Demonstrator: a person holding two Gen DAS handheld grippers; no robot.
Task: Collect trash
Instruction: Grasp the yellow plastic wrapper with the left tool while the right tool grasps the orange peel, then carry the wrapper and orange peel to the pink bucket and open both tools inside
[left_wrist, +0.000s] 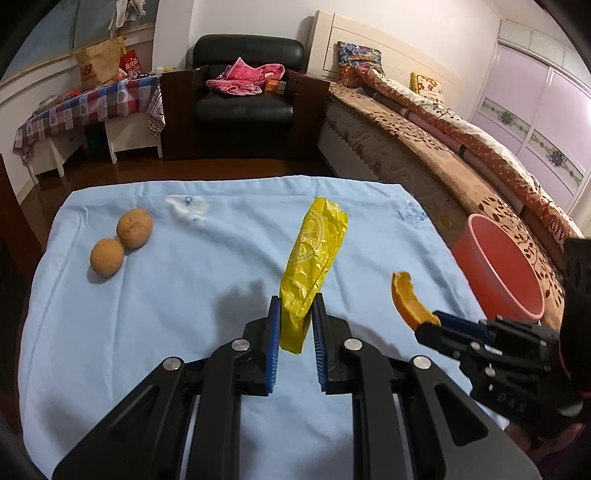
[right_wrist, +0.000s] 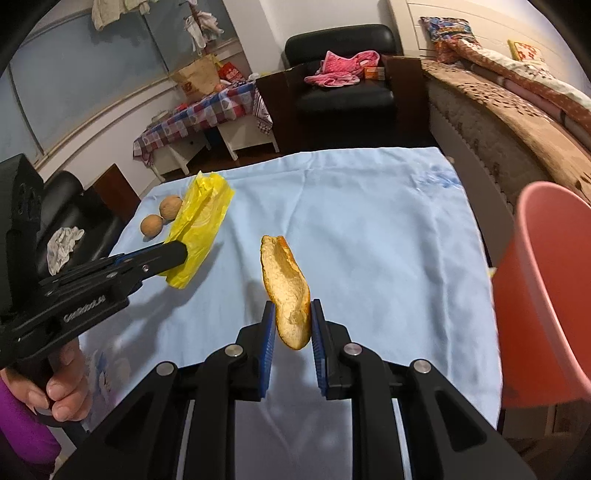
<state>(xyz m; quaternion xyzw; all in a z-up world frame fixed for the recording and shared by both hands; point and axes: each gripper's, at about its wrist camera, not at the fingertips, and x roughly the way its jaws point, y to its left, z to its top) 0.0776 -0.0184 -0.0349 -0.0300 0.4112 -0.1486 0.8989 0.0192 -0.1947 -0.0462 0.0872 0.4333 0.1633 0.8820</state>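
my left gripper (left_wrist: 296, 314) pinches the yellow bag (left_wrist: 314, 258). my right gripper (right_wrist: 293, 321) pinches the peel (right_wrist: 286, 288); pink bin (right_wrist: 546, 295) at 3 o'clock.

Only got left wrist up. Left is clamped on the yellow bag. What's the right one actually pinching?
Observer: Right gripper is shut on a piece of orange peel, pith side up, lifted off the blue cloth.
Operator: Bin clear on that side?
Observer: The pink bin stands just right of the cloth's edge, mouth open, close to the peel.
Operator: Anything my view misses on the left?
Observer: A crumpled white wad lies on a black seat beside the table, beyond the left gripper.
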